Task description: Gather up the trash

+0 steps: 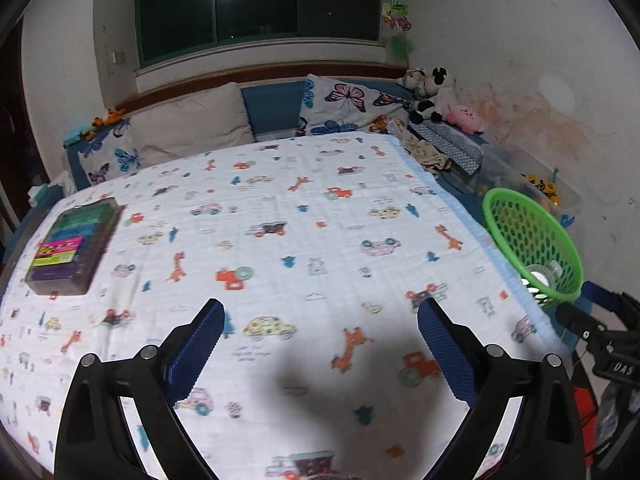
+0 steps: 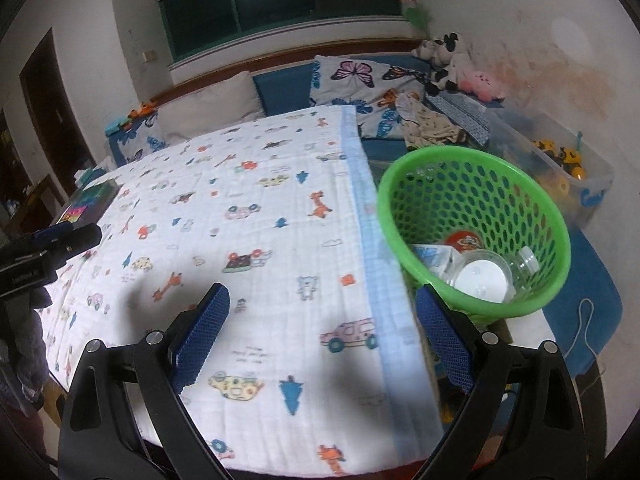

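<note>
In the left wrist view the green basket (image 1: pixel 534 246) at three o'clock hides most of its load behind its near wall; only a clear bottle (image 1: pixel 546 274) shows, blurred. The right tongs (image 1: pixel 592 326) are cut off by the right edge. The box of coloured strips (image 1: pixel 70 246) at nine o'clock carries a label too blurred to read. In the right wrist view a carton (image 2: pixel 434 260) lies half hidden under the bottle.

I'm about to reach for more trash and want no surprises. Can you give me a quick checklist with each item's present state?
1. Left gripper empty, jaws open: ok.
2. Right gripper empty, jaws open: ok.
3. Green perforated plastic basket open at the top: ok.
4. Clear plastic bottle inside basket: ok.
5. Dark box of coloured items on printed blanket, trash or not: cannot tell.
</note>
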Demonstrator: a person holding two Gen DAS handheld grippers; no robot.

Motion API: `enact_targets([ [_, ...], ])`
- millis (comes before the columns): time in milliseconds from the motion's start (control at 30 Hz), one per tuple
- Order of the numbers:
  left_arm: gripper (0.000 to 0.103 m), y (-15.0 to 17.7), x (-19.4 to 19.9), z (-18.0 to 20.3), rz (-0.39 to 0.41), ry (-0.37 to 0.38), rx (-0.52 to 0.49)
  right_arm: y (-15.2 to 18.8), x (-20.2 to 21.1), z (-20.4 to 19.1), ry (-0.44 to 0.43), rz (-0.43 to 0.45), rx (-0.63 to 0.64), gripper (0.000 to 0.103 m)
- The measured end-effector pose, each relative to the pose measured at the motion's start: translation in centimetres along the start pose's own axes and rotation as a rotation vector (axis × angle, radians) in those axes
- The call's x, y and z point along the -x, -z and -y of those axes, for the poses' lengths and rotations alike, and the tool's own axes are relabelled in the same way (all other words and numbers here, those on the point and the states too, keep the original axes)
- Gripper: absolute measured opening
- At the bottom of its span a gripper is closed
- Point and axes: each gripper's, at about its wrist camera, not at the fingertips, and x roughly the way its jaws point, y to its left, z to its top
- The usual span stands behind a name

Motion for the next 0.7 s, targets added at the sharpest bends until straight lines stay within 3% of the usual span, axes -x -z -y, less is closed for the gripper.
enact_targets([
  [700, 0.096, 2.0, 2.1, -1.0, 0.028, -0.021, 0.01, 0.4, 0.7, -0.7, 0.011, -0.002, 0.007, 0.094],
])
